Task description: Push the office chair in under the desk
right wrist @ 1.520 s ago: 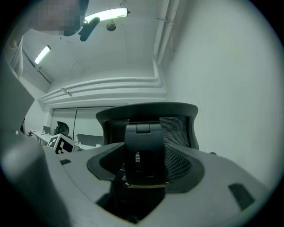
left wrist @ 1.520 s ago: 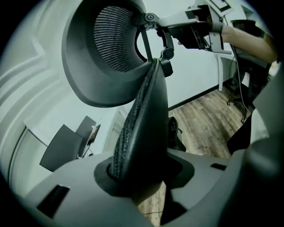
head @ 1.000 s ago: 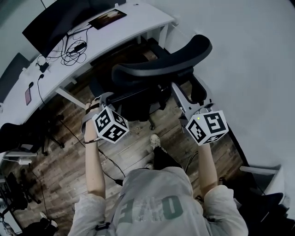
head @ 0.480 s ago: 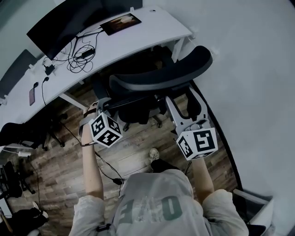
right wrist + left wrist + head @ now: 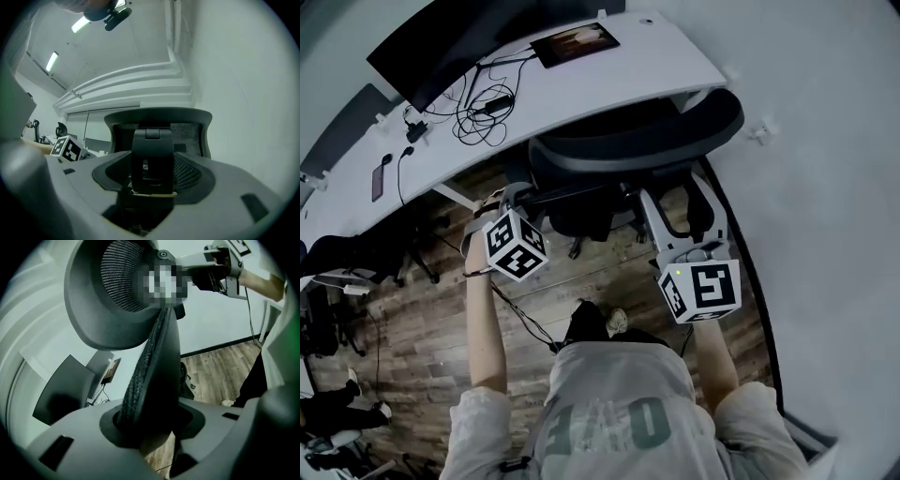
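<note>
The black mesh office chair (image 5: 637,141) stands at the white desk (image 5: 675,66), its seat hidden beneath the desk's front edge and its curved back just outside it. My left gripper (image 5: 517,195) is shut on the left edge of the chair's back (image 5: 154,362), which fills the gap between the jaws; the mesh headrest (image 5: 117,282) looms above. My right gripper (image 5: 661,211) is at the back's right side, beside the armrest (image 5: 701,211). In the right gripper view a black upright bar (image 5: 152,154) of the chair's frame sits tight between the jaws of the right gripper (image 5: 152,187).
On the desk are a dark monitor (image 5: 441,47), tangled cables (image 5: 487,98), a tablet (image 5: 577,42) and a phone (image 5: 377,183). A pale wall (image 5: 825,141) runs close on the right. Another dark chair (image 5: 337,258) stands left. A cable (image 5: 525,319) crosses the wooden floor near the person's shoe (image 5: 614,322).
The chair has rolled towards the desk and its seat has gone under the desk's edge. Both grippers have travelled with it, keeping their hold, and the person has stepped after it.
</note>
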